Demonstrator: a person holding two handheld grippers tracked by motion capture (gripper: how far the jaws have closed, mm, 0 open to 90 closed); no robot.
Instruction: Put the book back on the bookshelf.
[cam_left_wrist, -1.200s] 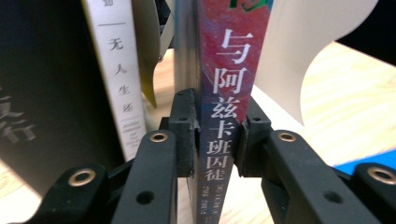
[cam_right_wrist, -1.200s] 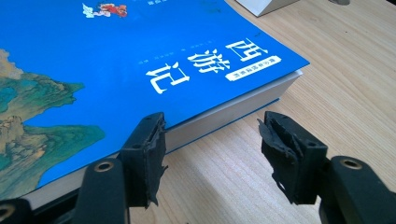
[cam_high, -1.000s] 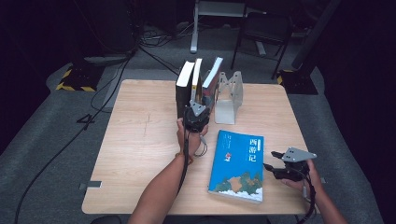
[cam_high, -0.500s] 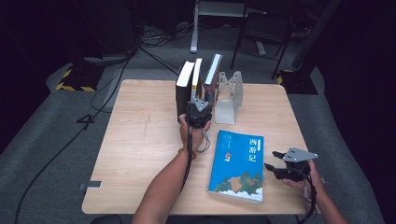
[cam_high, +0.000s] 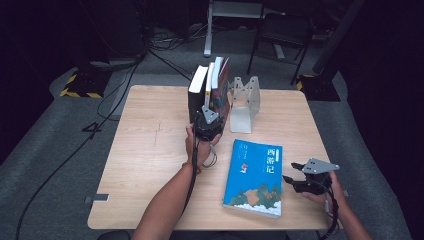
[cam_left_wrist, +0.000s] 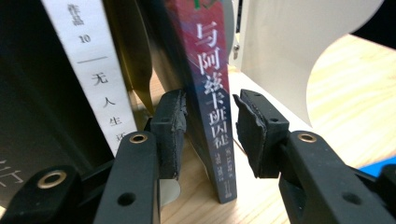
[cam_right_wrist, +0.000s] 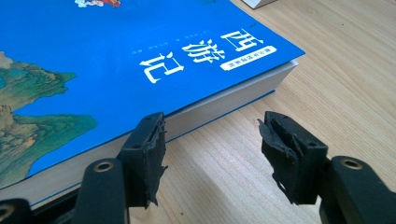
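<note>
Left gripper (cam_high: 210, 111): sitting at the near end of the row of upright books, held by the left hand (cam_high: 197, 146); fingers (cam_left_wrist: 169, 133) standing apart on either side of the dark red book's spine, having just been opening; a clear gap showing between the right-hand pad and the spine, the left-hand pad lying very close to the cover, contact there impossible to tell.

Dark red book (cam_left_wrist: 212, 107): standing on the counter (cam_high: 145, 150) between the fingers, tilting slightly, spine with pale lettering facing the left gripper view; rightmost in the row in the high view (cam_high: 223, 85).

White-spined book (cam_left_wrist: 95, 74): standing just beside the dark red book, to its left in the left gripper view, a narrow gap between them.

Black book (cam_high: 196, 95): standing at the left end of the row.

Metal bookend (cam_high: 243, 102): standing just right of the row, its pale plate showing close behind the dark red book in the left gripper view.

Right gripper (cam_high: 295, 179): resting near the right front corner of the counter, held by the right hand (cam_high: 325, 192); fingers (cam_right_wrist: 147, 151) standing apart, clamping nothing, pointing at the blue book's edge.

Blue book (cam_high: 255, 175): lying flat on the counter, cover up, well apart from the row; page edge facing the right gripper, one finger just beside that edge in the right gripper view.
</note>
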